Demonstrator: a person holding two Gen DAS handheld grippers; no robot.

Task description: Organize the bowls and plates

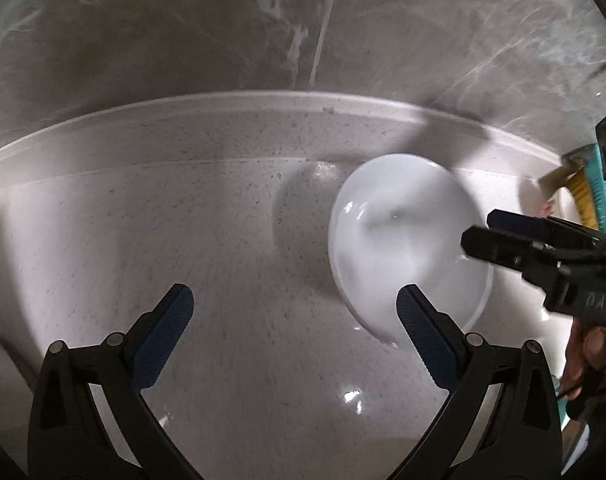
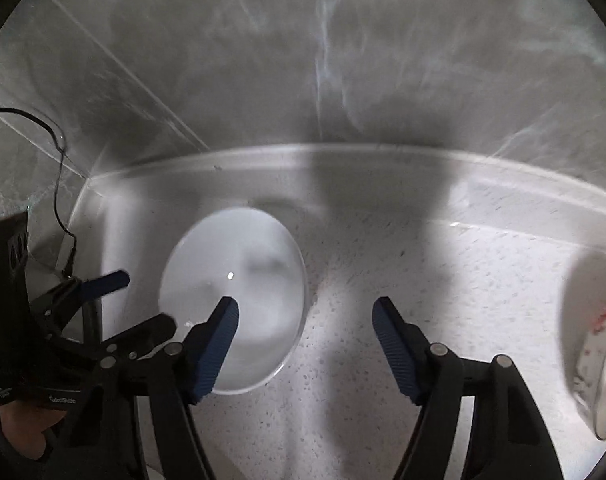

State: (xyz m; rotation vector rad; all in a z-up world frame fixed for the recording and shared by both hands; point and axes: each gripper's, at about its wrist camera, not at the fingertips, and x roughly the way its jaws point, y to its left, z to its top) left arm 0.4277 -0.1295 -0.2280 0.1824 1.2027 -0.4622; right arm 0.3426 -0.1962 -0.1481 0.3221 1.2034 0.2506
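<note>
The counter point(image 1: 231, 240) is pale and shiny, with lots of tiny dark specks in it. At the back it turns up into a low lip, and behind that stands a wall point(image 1: 183, 32) of big grey tiles with white marble streaks and thin pale lines between them. Dark shadows fall across the counter and the lip. A white plate point(image 1: 399, 240) lies flat on the counter, near the back lip. It looks a bit blurry. The left gripper point(image 1: 295, 312) hangs over bare counter with its two blue-padded fingers spread very wide, and it holds nothing; the plate sits just beside its right finger. The right gripper point(image 2: 305, 326) also stands open with nothing between its fingers. Its left finger is in front of the plate's edge in the picture, but the pads do not squeeze it. In the right wrist view a hand point(image 2: 19, 428) holds the left gripper at the left side, and a thin black cable point(image 2: 57, 184) runs up along the wall above it. Far off to the right, at the edge, is a white dish with red marks point(image 2: 599, 344), too blurry to tell more.
</note>
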